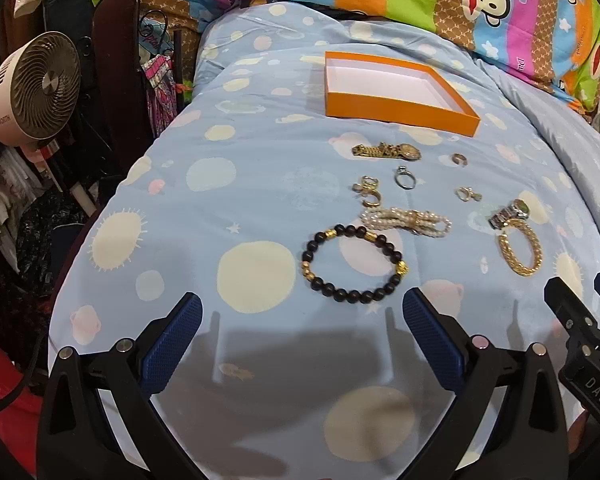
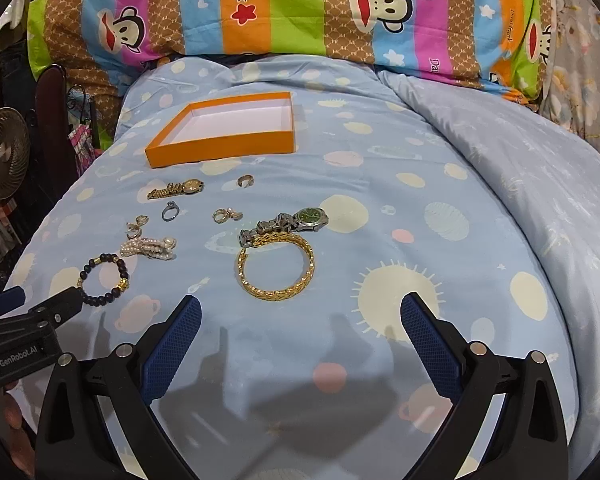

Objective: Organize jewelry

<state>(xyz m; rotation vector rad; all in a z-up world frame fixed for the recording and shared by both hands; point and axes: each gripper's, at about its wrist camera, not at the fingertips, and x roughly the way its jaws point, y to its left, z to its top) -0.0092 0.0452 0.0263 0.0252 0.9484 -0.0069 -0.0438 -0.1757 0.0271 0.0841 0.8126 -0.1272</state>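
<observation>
Jewelry lies on a blue bedspread in front of an empty orange box (image 1: pixel 396 109) (image 2: pixel 220 148). A black bead bracelet (image 1: pixel 352 264) (image 2: pixel 103 278) lies just ahead of my open, empty left gripper (image 1: pixel 302 320). A gold chain bracelet (image 2: pixel 275 268) (image 1: pixel 520 246) and a green-faced silver watch (image 2: pixel 296 220) lie ahead of my open, empty right gripper (image 2: pixel 300 318). A pearl bracelet (image 1: pixel 406 220) (image 2: pixel 150 248), a gold watch (image 1: pixel 386 151) (image 2: pixel 178 189), a silver ring (image 1: pixel 404 178) (image 2: pixel 170 211), and small gold rings and earrings (image 1: pixel 366 192) (image 2: pixel 227 215) lie between them and the box.
A striped monkey-print pillow (image 2: pixel 300 12) lies behind the box. The bed's left edge drops to a fan (image 1: pixel 34 88) and clutter. A folded blue quilt (image 2: pixel 520 168) rises at the right. The right gripper's side shows in the left wrist view (image 1: pixel 580 328).
</observation>
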